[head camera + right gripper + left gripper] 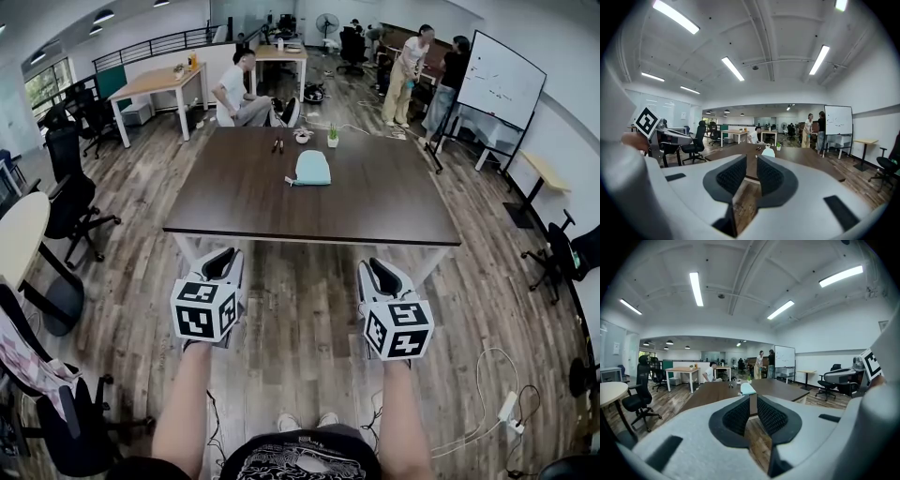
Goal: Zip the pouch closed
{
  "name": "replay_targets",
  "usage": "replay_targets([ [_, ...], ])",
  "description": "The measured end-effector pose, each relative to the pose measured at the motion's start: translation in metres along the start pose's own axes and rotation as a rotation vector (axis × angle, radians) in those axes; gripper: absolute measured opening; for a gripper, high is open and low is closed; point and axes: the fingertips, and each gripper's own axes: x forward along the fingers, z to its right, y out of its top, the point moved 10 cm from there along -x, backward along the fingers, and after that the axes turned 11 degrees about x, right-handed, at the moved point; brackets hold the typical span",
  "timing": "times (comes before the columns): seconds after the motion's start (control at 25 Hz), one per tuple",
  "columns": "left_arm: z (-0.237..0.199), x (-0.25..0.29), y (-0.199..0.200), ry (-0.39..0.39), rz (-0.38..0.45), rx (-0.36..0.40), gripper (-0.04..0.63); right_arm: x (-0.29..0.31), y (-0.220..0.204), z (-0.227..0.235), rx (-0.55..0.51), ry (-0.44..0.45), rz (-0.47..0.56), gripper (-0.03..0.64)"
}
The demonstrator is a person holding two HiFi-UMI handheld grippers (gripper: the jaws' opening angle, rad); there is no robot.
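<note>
My left gripper (pixel 221 260) hangs in front of me at about 7 o'clock of the table (pixel 253 202), short of its near edge and above the wood floor (pixel 300 309). In the left gripper view its dark ribbed pads (pixel 738 416) are clenched together with nothing caught between them. My right gripper (pixel 382 269) hangs level with it at about 5 o'clock of the table, also short of the edge. In the right gripper view its jaws are released, standing a little apart, and only floor and table edge show through the slot. Both grippers point toward the table, well apart from each other.

The pouch (pixel 312 168), pale blue with a rounded top, lies flat on the far half of the dark brown table at my 12 o'clock, well away from both grippers. I cannot tell from here whether its zip stands open or closed. A small potted plant (pixel 332 137) stands at 1 o'clock of the pouch, near the far edge. Two dark pens (pixel 277 145) lie at 11 o'clock of the pouch. A whiteboard (pixel 502 80) stands off at 2 o'clock of the table, with two people (pixel 427 80) standing beside it.
</note>
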Motion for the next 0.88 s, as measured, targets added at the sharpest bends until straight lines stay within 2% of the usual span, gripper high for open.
replay_targets([
  [0.08, -0.004, 0.003, -0.002, -0.005, -0.003, -0.014, 0.036, 0.003, 0.0, -0.001, 0.002, -0.002, 0.002, 0.072],
  [0.16, -0.005, 0.005, -0.003, -0.009, -0.008, -0.019, 0.081, 0.004, 0.001, 0.0, 0.005, -0.002, 0.002, 0.083],
  [0.44, -0.006, 0.016, -0.003, -0.015, -0.017, -0.049, 0.129, 0.012, 0.003, 0.005, 0.02, 0.014, -0.003, 0.143],
  [0.68, -0.01, 0.031, -0.001, -0.005, -0.019, -0.044, 0.165, 0.028, 0.005, 0.012, 0.039, 0.035, -0.003, 0.2],
  [0.88, -0.012, 0.053, 0.0, -0.011, -0.022, -0.074, 0.223, 0.047, 0.005, 0.024, 0.047, 0.053, -0.012, 0.255],
])
